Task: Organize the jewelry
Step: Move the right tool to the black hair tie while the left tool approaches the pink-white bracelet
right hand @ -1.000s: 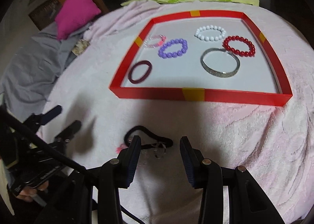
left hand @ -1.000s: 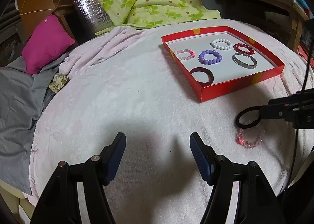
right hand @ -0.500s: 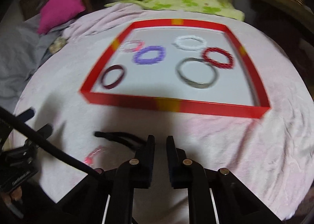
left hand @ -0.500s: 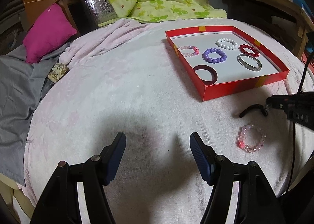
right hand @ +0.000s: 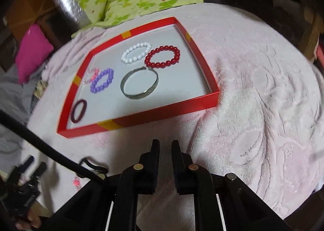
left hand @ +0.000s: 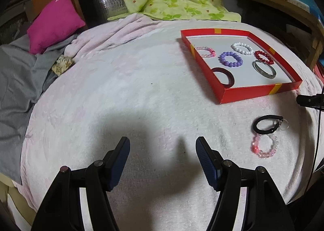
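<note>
Two loose bracelets lie right of open left jaws.

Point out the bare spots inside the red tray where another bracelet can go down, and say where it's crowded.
Free: the red tray floor along its near wall, between the dark bangle and the right corner, in front of the silver bangle. Crowded: the far half, where the white, red, purple and pink bead bracelets lie close together.

A glossy metal bangle lies in a smooth red cardboard tray on fuzzy pink cloth.
</note>
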`<state>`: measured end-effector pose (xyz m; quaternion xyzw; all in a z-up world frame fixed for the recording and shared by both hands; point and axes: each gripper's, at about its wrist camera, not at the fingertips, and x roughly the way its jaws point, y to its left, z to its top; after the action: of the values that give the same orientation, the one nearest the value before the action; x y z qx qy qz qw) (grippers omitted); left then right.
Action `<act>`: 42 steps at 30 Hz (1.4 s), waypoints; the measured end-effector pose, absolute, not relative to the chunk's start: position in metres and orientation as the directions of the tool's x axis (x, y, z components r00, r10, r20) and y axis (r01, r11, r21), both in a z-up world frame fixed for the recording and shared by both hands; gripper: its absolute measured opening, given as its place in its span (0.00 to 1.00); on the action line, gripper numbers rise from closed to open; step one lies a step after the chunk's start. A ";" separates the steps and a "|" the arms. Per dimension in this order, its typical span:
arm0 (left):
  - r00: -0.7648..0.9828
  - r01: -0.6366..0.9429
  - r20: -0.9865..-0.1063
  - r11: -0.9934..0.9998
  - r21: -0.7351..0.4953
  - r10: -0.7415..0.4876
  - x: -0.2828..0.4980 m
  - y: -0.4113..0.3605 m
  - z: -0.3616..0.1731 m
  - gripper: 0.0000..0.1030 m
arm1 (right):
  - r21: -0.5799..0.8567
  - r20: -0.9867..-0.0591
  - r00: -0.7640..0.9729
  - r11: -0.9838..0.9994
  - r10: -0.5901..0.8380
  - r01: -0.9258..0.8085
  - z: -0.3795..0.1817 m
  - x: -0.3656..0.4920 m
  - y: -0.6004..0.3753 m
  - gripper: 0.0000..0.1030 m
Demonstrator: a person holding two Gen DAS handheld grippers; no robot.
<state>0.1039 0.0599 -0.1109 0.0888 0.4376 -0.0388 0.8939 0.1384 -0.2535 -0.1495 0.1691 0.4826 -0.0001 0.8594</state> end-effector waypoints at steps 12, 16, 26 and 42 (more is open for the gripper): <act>0.623 0.253 -0.778 0.962 0.107 -0.077 0.101 0.033 -0.113 0.66 | 0.497 -0.740 0.584 0.857 0.334 0.140 -0.141 0.128 -0.289 0.15; 0.623 0.316 -0.772 0.943 0.102 -0.125 0.098 0.015 -0.112 0.66 | 0.533 -0.716 0.593 0.837 0.369 0.122 -0.141 0.125 -0.297 0.15; 0.565 0.465 -0.787 0.884 0.055 -0.248 0.086 -0.027 -0.120 0.66 | 0.533 -0.714 0.537 0.846 0.449 0.000 -0.139 0.130 -0.266 0.15; 0.450 0.474 -0.837 0.877 -0.073 -0.313 0.093 -0.036 -0.138 0.66 | 0.505 -0.737 0.521 0.863 0.431 -0.001 -0.143 0.131 -0.258 0.15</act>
<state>0.0934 -0.0357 -0.1376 0.0859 0.4704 -0.2322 0.8470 0.1314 -0.2582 -0.1428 0.2278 0.4722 0.1281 0.8418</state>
